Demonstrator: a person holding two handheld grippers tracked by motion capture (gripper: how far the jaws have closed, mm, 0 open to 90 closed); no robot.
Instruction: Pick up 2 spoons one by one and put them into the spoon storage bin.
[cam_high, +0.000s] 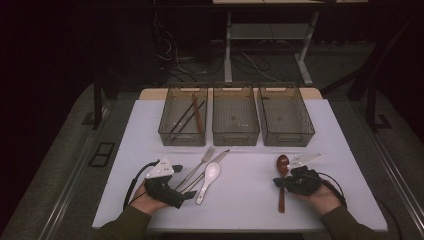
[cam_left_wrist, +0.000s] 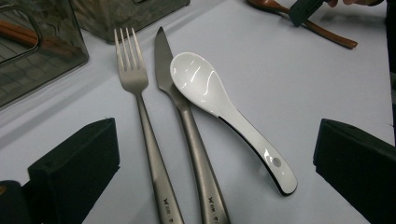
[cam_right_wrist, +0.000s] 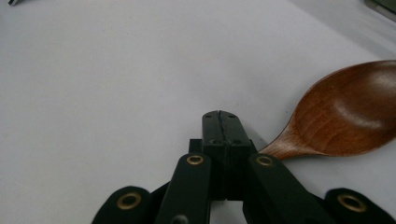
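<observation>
Closed on the neck of the wooden spoon (cam_right_wrist: 345, 112) lying right of the cutlery, the right gripper (cam_right_wrist: 220, 122) pinches a light, stiff, smooth handle, while the left gripper (cam_high: 186, 194) gapes open before fork, knife and white spoon.

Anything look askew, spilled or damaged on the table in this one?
Nothing spilled or broken. One small oddity: the white spoon lies with its bowl overlapping the knife beside the fork. The right gripper is shut beside the wooden spoon, apparently not around it.
</observation>
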